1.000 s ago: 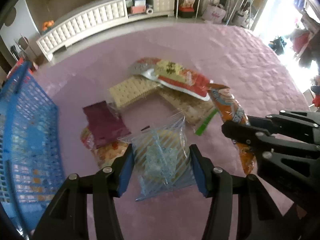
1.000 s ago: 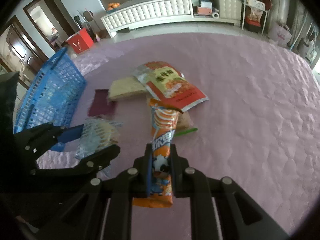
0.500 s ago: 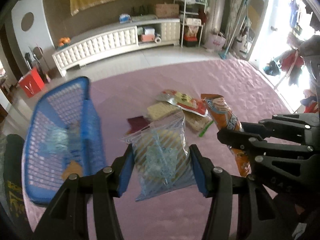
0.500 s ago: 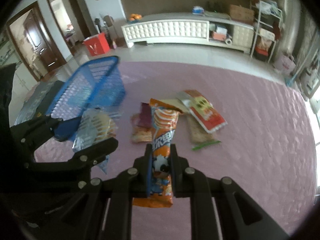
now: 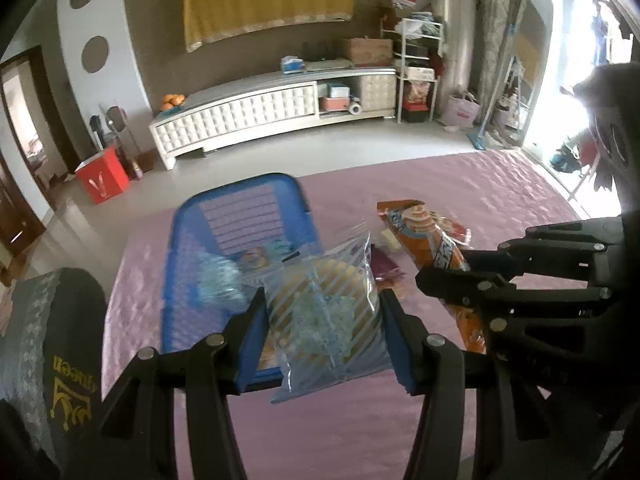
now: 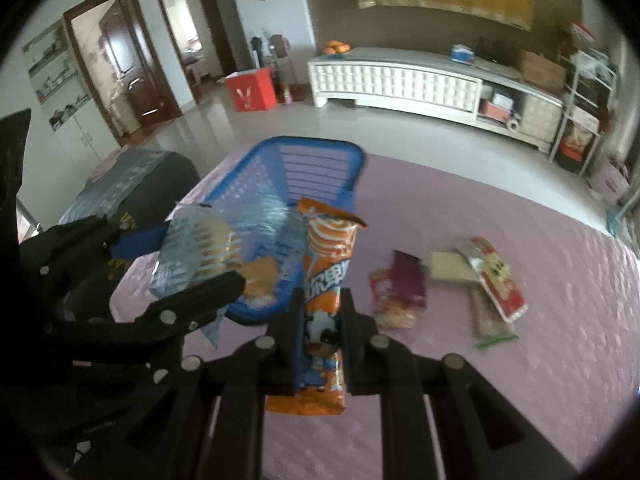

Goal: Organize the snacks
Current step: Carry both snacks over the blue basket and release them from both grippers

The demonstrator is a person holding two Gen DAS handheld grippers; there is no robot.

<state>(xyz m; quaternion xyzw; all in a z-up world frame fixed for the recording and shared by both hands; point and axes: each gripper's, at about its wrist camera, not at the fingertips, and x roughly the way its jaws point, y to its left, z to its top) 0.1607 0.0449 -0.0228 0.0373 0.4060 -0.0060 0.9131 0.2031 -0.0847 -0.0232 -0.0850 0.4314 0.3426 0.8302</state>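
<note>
Left wrist view: we see the left gripper (image 5: 324, 330) clamped on a clear striped bag (image 5: 326, 312), the blue basket (image 5: 240, 200) at 11 o'clock behind it. The right gripper (image 6: 320, 328) pinches an orange packet (image 6: 326, 276); other snacks (image 6: 444, 280) lie at 3 o'clock on the pink cloth (image 6: 560, 320).

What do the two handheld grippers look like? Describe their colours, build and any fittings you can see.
Both the left gripper and right gripper are matte black linkage frames joined by round silver pivot screws. Each finger carries a flat blue pad on its inner face. No cables, markings or sleeves are visible.
</note>
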